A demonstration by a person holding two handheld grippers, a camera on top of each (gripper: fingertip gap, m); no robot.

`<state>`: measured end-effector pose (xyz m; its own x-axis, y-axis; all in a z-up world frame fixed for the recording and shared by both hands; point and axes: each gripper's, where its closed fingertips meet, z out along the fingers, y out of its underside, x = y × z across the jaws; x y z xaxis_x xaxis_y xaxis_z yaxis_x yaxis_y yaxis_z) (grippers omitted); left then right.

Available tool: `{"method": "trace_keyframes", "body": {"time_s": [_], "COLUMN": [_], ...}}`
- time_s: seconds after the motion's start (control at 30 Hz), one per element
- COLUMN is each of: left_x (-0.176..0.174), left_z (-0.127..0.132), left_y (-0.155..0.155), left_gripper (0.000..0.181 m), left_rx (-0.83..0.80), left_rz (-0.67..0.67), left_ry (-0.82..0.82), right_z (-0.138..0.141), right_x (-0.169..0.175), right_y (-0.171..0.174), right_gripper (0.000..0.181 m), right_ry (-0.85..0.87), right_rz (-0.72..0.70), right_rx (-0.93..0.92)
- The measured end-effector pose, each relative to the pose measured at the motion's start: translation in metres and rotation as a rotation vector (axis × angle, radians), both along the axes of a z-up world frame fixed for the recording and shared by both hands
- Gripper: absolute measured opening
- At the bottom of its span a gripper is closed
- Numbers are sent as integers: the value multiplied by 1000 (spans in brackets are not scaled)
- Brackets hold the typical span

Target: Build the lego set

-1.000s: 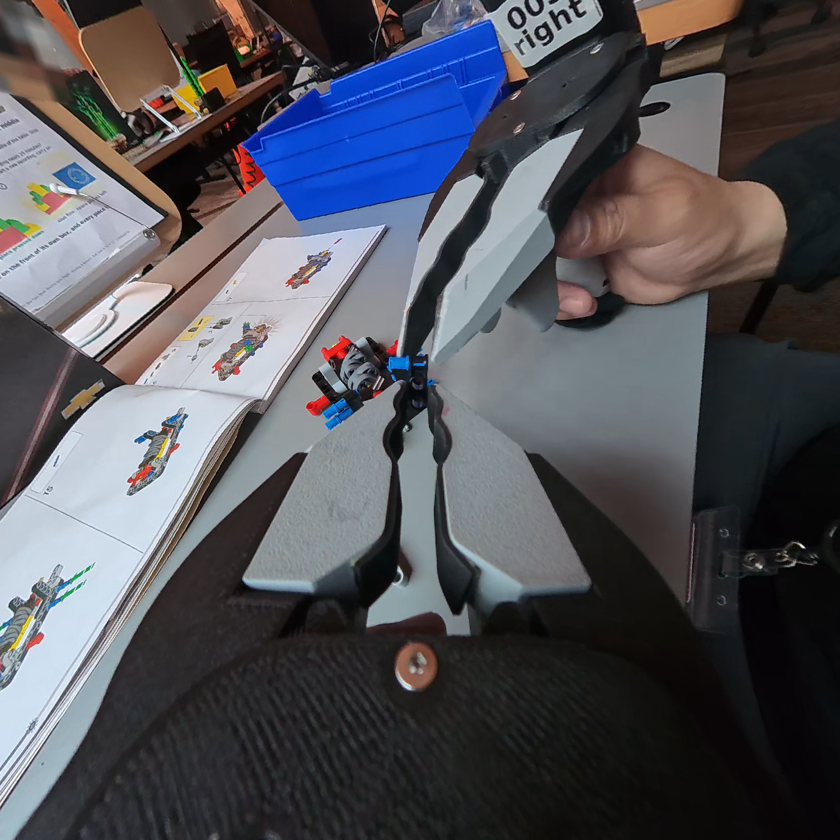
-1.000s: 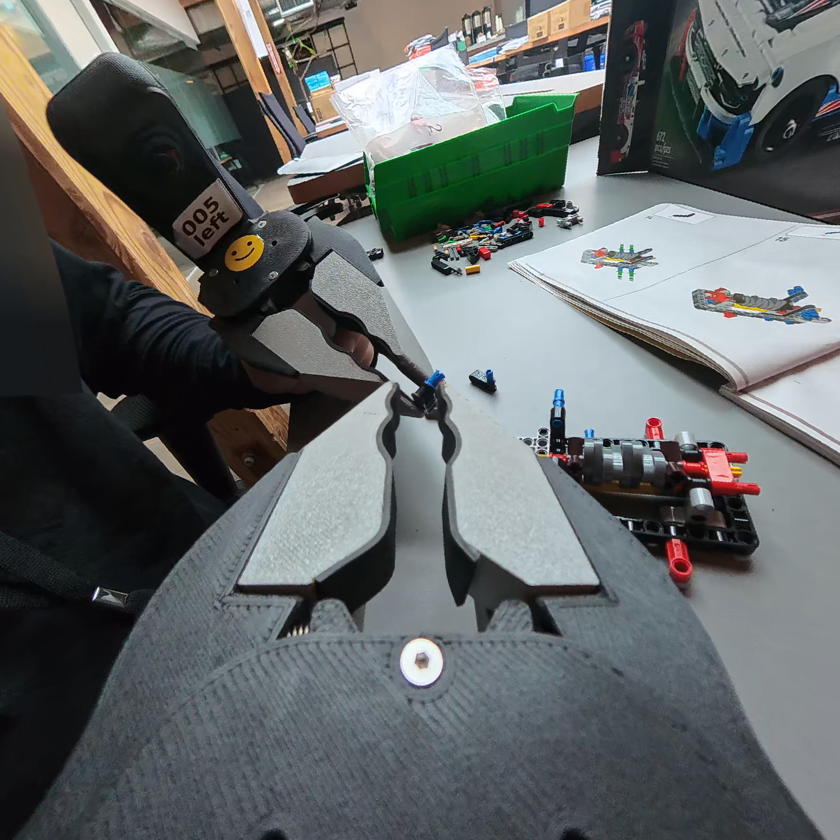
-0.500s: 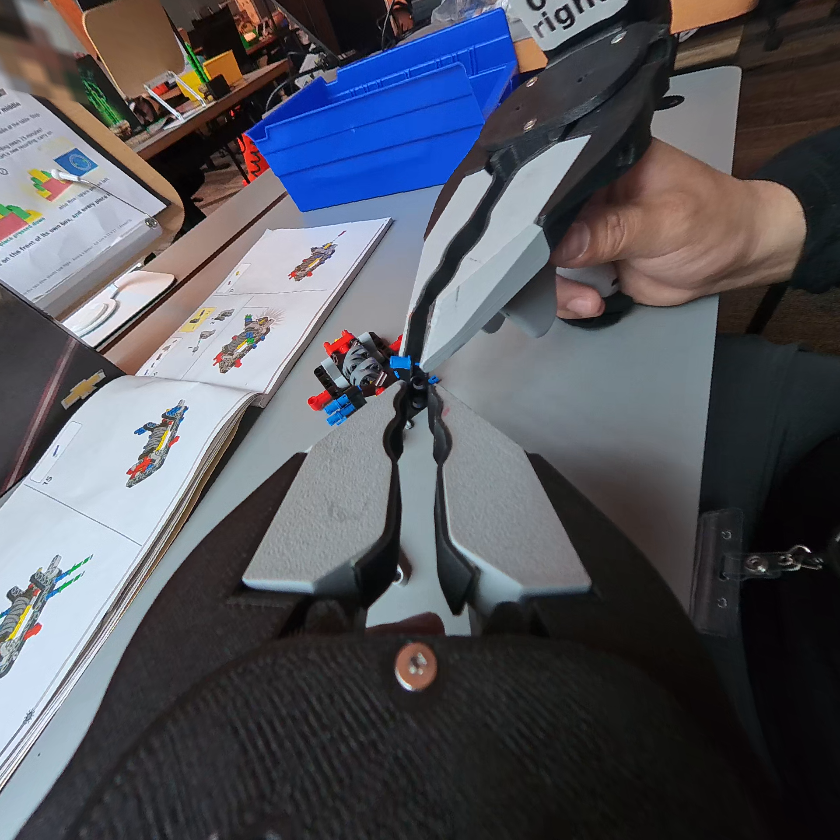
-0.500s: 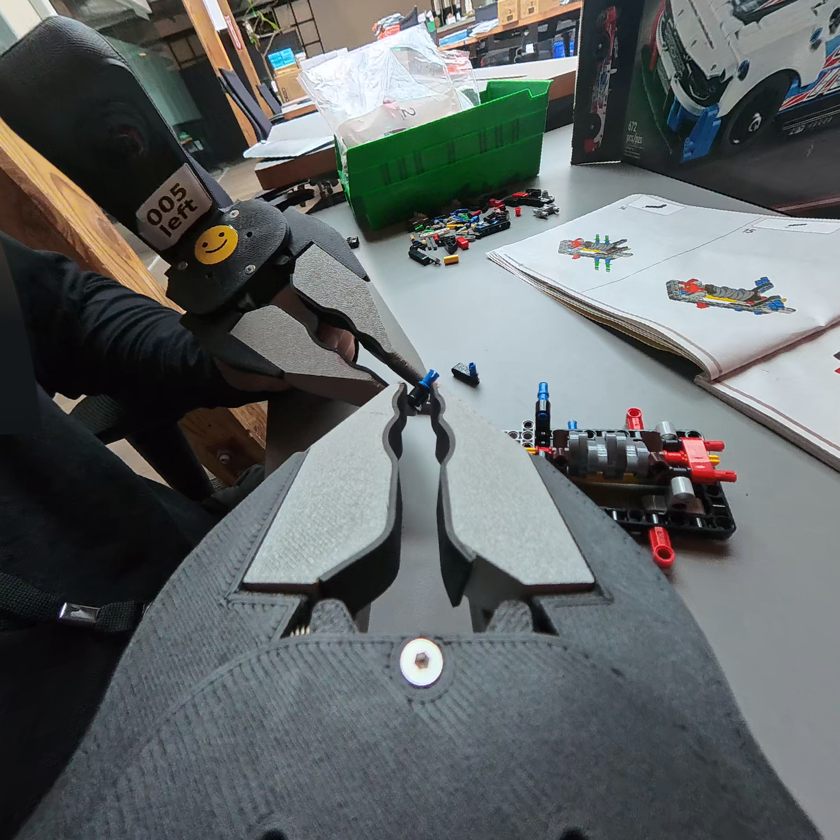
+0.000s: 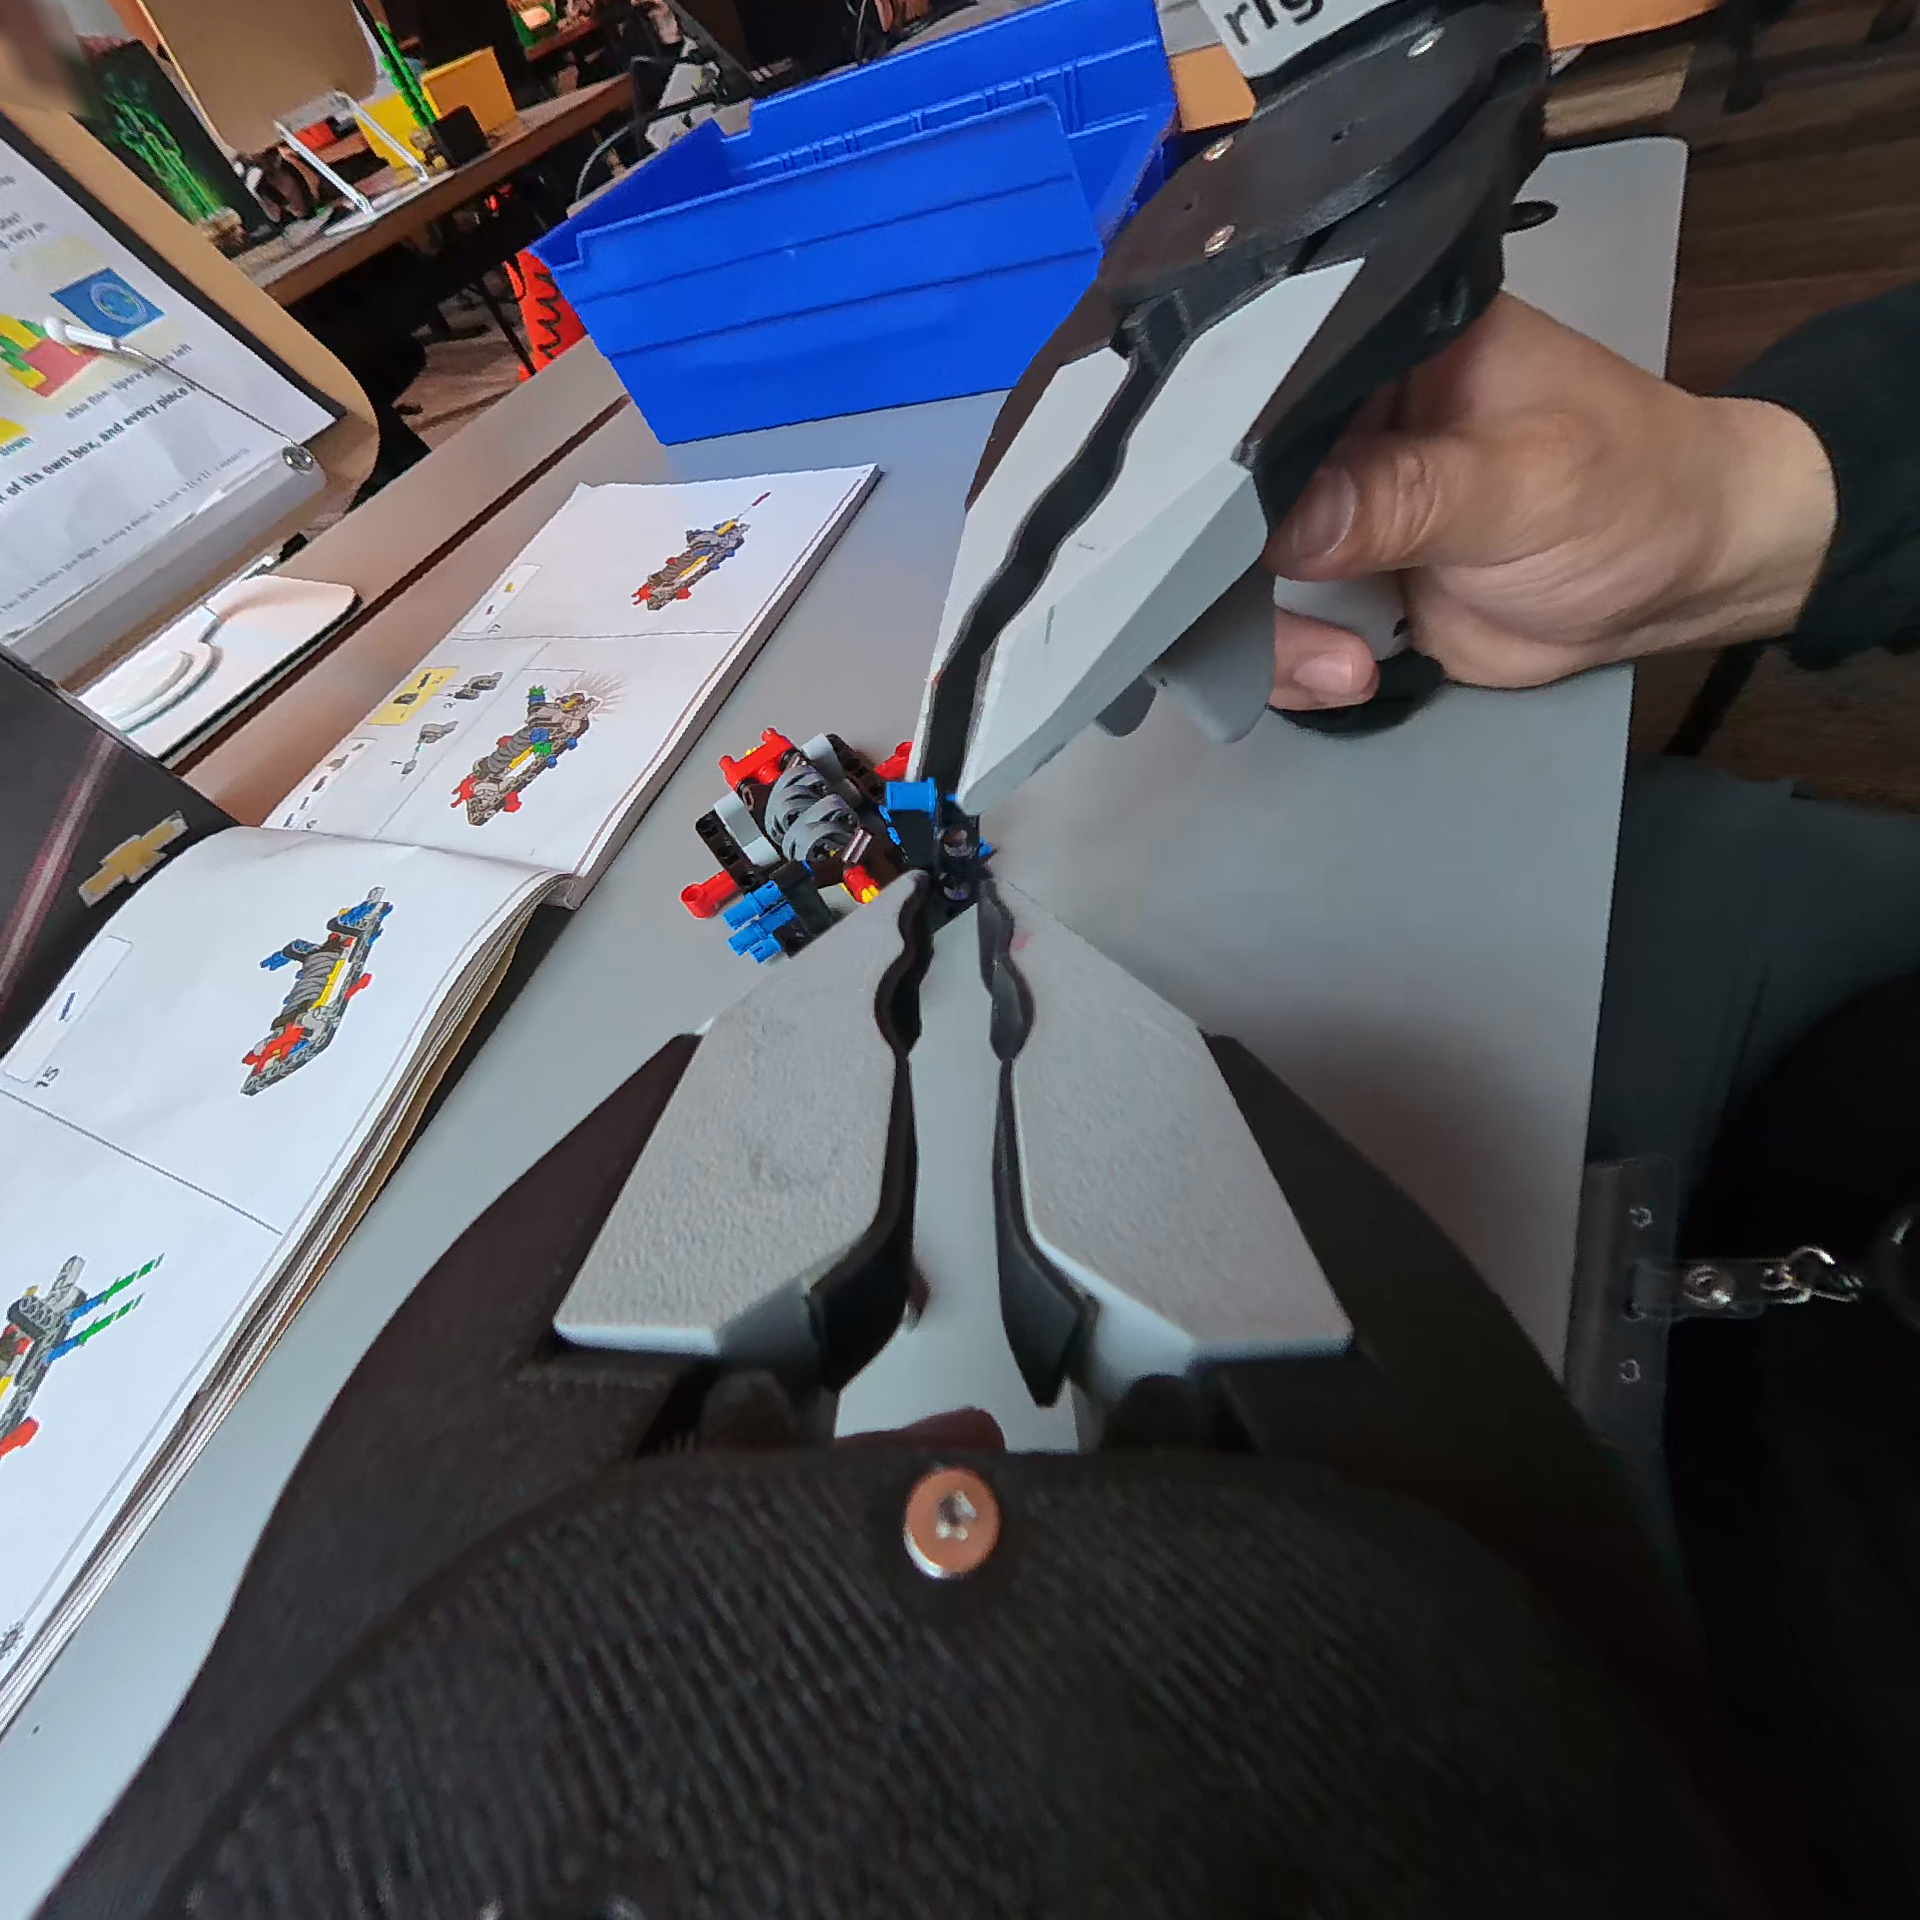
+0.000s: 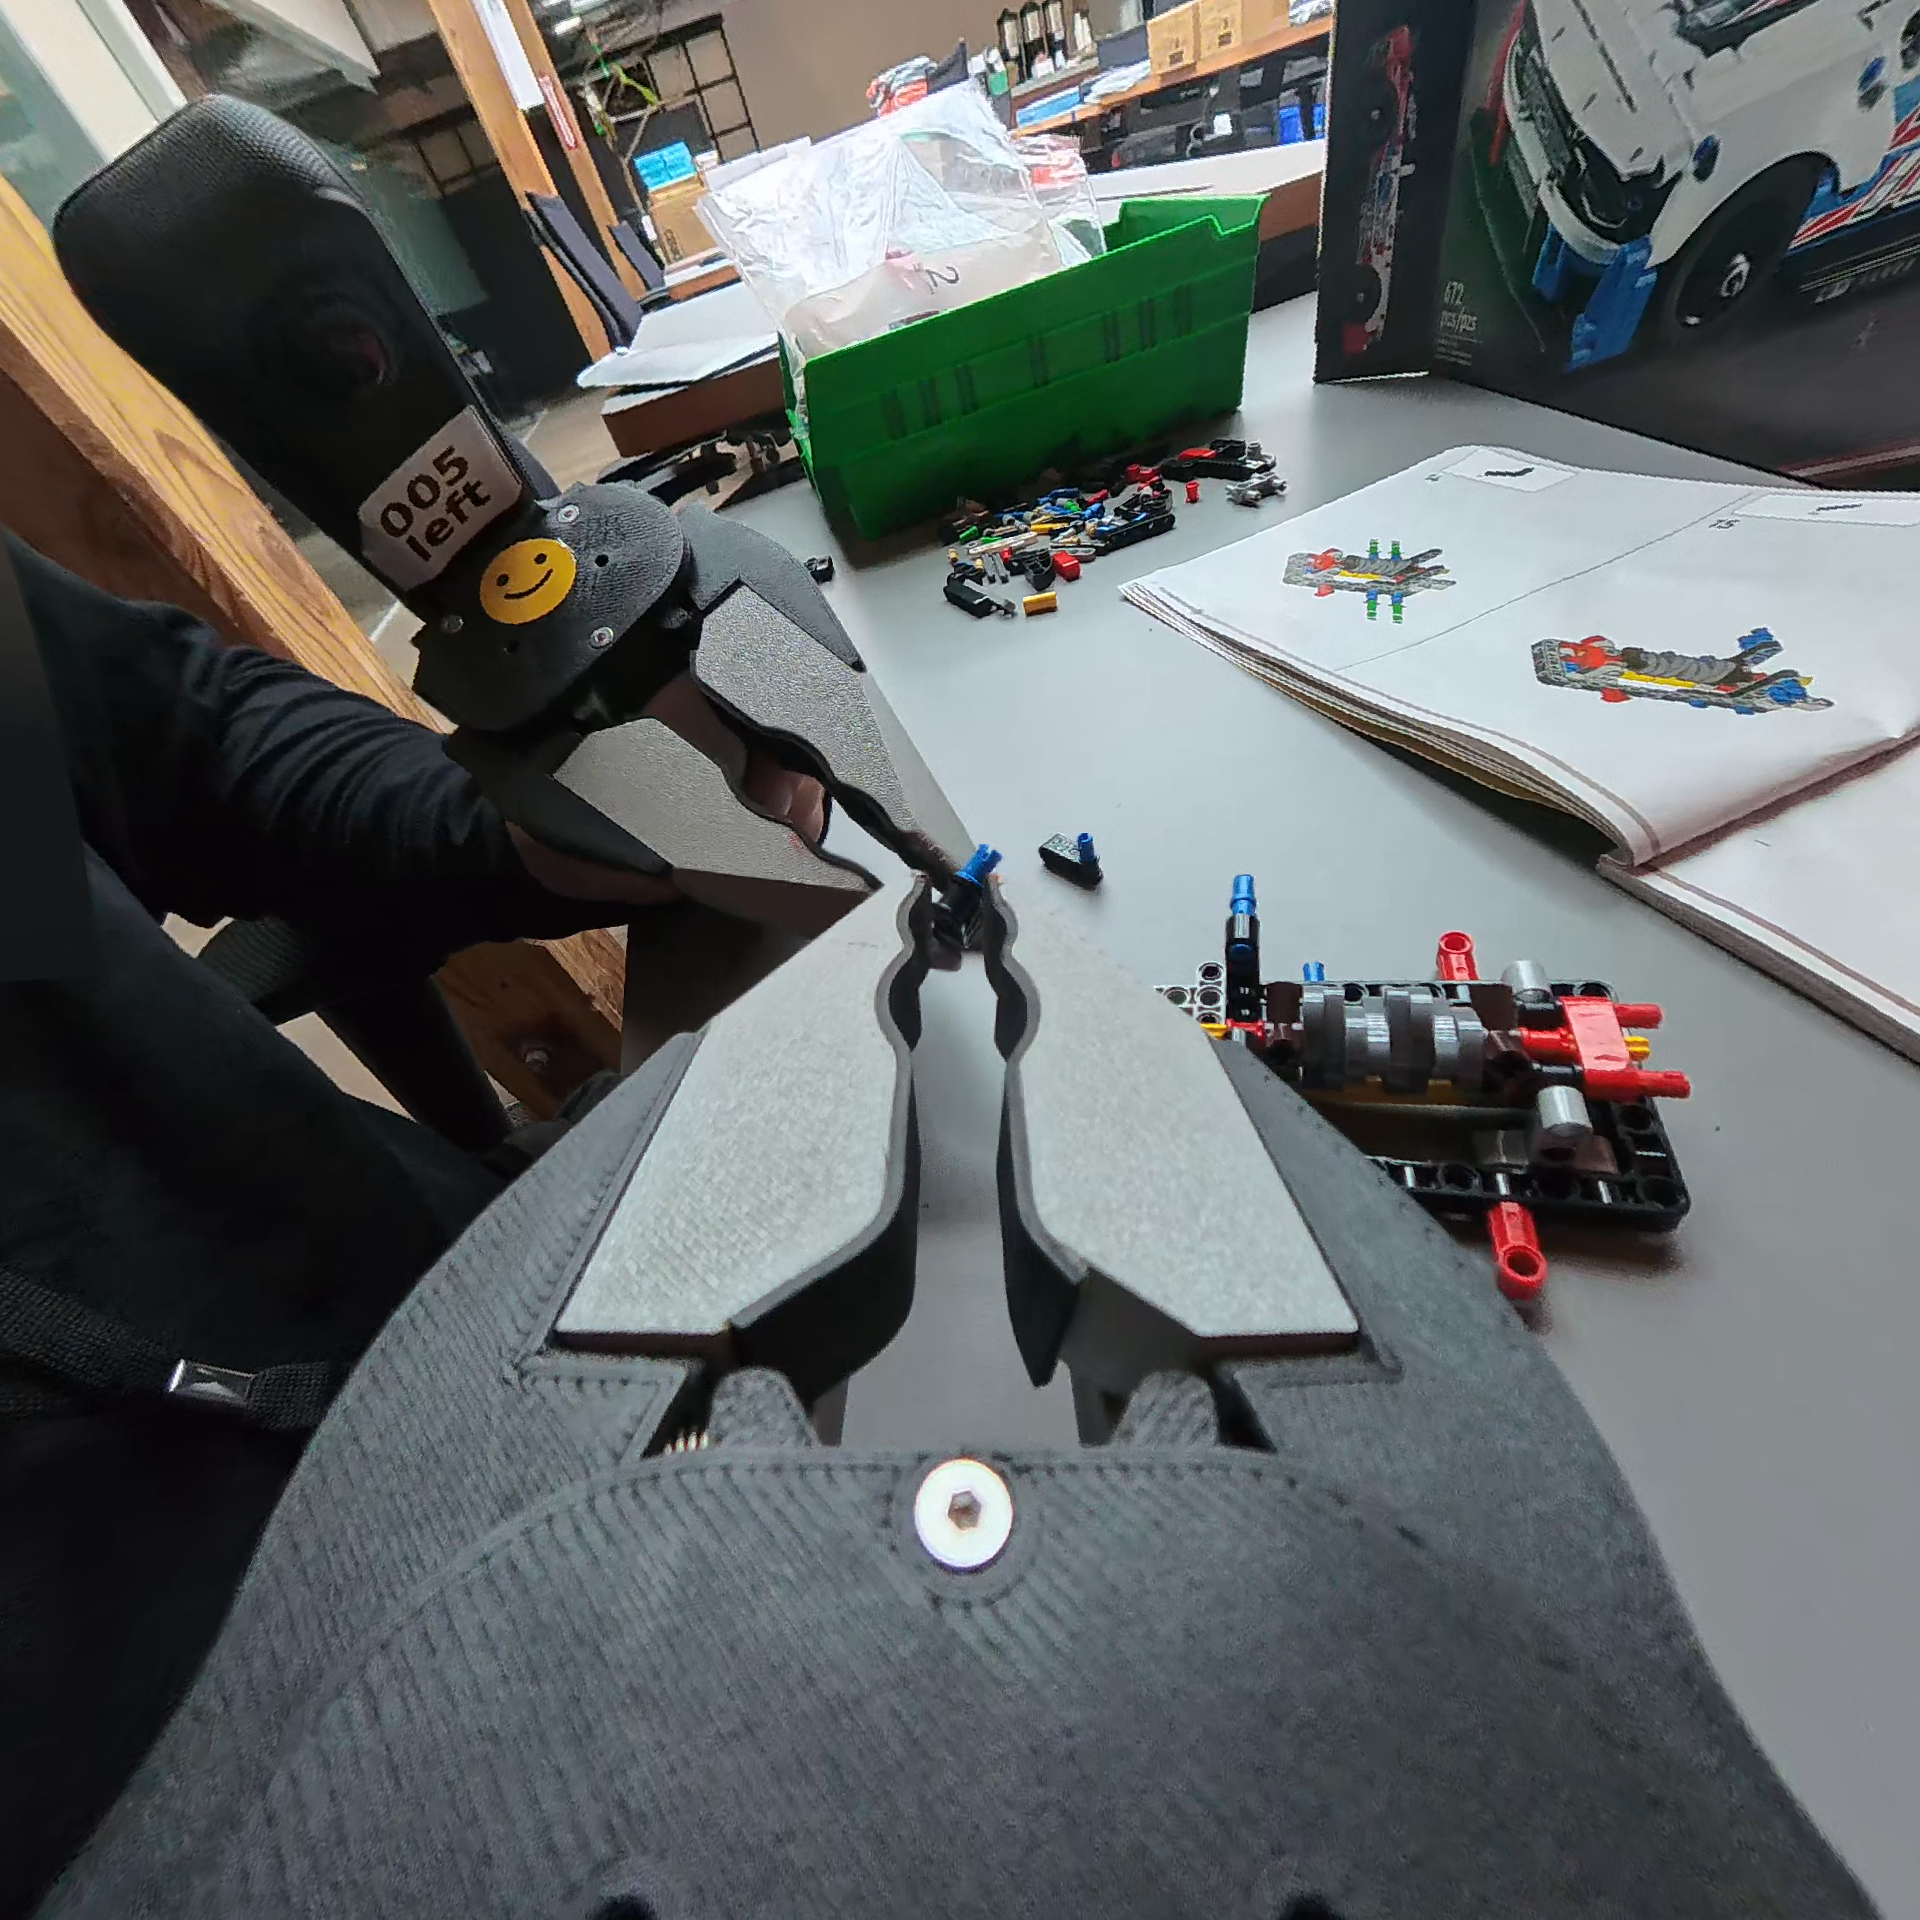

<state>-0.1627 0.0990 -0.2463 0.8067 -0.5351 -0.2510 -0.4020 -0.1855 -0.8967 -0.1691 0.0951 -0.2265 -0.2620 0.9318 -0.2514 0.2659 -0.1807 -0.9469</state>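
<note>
Lego chassis (image 5: 805, 831) sits on the grey table (image 5: 1299, 935) just beside the open instruction booklet (image 5: 582, 675), in the left wrist view. In front of the chassis the left gripper (image 5: 951, 899) is clenched on a small black connector (image 5: 951, 873), and the right gripper (image 5: 940, 800) meets it from above, pinching a blue pin (image 5: 910, 798). Judged from this, the pin should be pushed straight along its axis while the left gripper holds steady.

From the right wrist view, the right gripper (image 6: 956, 914) grasps that connector's pin (image 6: 975, 864); the chassis (image 6: 1455, 1060) lies to its right. Each gripper bears a white printed label, and the box beyond the chassis carries print.
</note>
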Motion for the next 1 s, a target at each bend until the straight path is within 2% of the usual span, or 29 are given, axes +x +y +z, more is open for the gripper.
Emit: {"method": "trace_keyframes", "body": {"time_s": [0.73,0.9,1.0], "left_x": [1,1,1], "left_z": [-1,0,-1], "left_y": [0,-1,-5], "left_gripper": [9,6,5], "left_rx": [-2,7,-66], "left_rz": [-14,-20,-44], "left_ry": [11,15,-15], "right_z": [-1,-1,-3], "right_x": [-1,-1,-1], "right_y": [-3,-4,-7], "right_gripper": [5,5,9], "right_ry": [-3,-7,-20], "right_rz": [12,21,38], "right_rx": [-2,-4,-2]}}
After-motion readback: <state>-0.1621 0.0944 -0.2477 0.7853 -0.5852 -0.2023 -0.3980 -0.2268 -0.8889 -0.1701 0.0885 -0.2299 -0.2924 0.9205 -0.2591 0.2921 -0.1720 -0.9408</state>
